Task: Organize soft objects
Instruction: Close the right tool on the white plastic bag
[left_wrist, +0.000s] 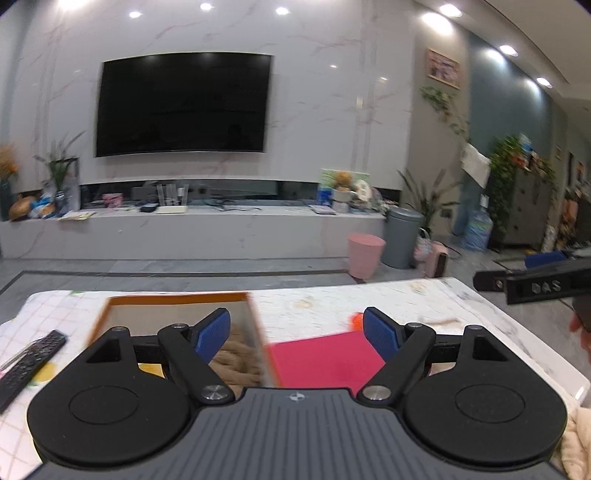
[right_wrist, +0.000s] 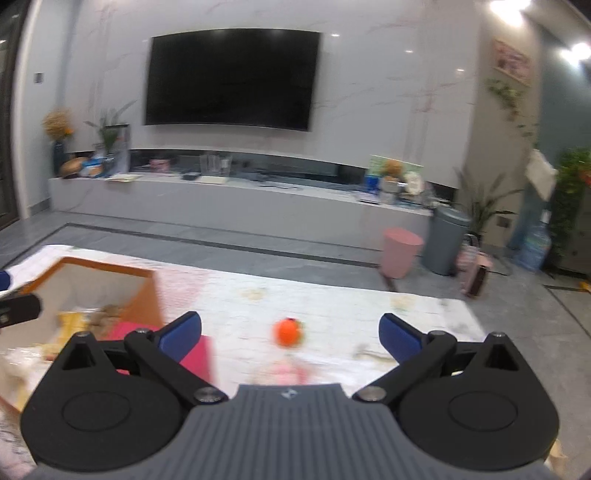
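Both the left gripper (left_wrist: 297, 334) and the right gripper (right_wrist: 290, 334) are held with fingers spread, nothing between them. The orange soft toy (right_wrist: 288, 332) lies on the counter (right_wrist: 332, 310), right of the box (right_wrist: 110, 273). It is judged light and squashy; it should be pinched across its middle.

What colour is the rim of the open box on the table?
Orange. The box rim shows best in the left wrist view; the inside walls are pale.

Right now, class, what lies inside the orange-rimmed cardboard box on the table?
Inside the orange-rimmed cardboard box: a beige knitted cloth and something yellow. The box floor beneath is covered; blur hides finer detail.
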